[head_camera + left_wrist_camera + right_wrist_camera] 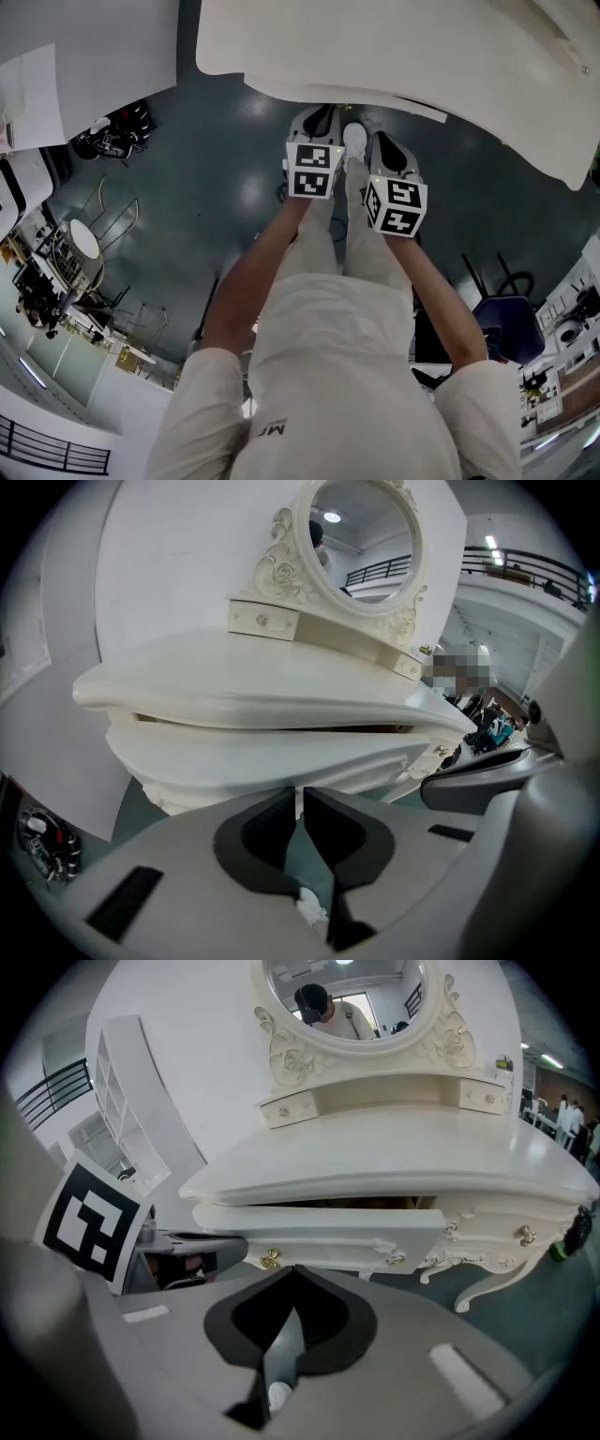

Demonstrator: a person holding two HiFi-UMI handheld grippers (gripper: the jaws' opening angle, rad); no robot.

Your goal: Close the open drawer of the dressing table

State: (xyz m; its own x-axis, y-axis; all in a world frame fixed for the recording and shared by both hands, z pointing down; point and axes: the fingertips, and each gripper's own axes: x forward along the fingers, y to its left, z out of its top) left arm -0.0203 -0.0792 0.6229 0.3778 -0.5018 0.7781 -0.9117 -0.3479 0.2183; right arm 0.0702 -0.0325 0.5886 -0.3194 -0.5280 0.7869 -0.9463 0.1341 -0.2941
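Note:
The white dressing table (pixel 394 1162) stands right ahead, with its oval mirror (pixel 342 988) on top. Under the tabletop its wide drawer (pixel 319 1234) juts out, showing a dark gap above the front and a brass knob (pixel 270 1259). From the other side the same drawer front (pixel 272 752) fills the left gripper view. My left gripper (pixel 300 797) hovers just short of that front, shut and holding nothing. My right gripper (pixel 293 1271) is shut too, a little before the drawer's lower edge. From the head view both grippers (pixel 316 117) (pixel 382 142) point at the table's edge (pixel 375 89).
The left gripper's marker cube (pixel 89 1222) shows to the left in the right gripper view. Carved table legs (pixel 487 1288) stand on the dark floor at the right. White wall panels (pixel 84 56) rise on the left. A blue chair (pixel 511 323) and a round stool (pixel 82 239) are behind me.

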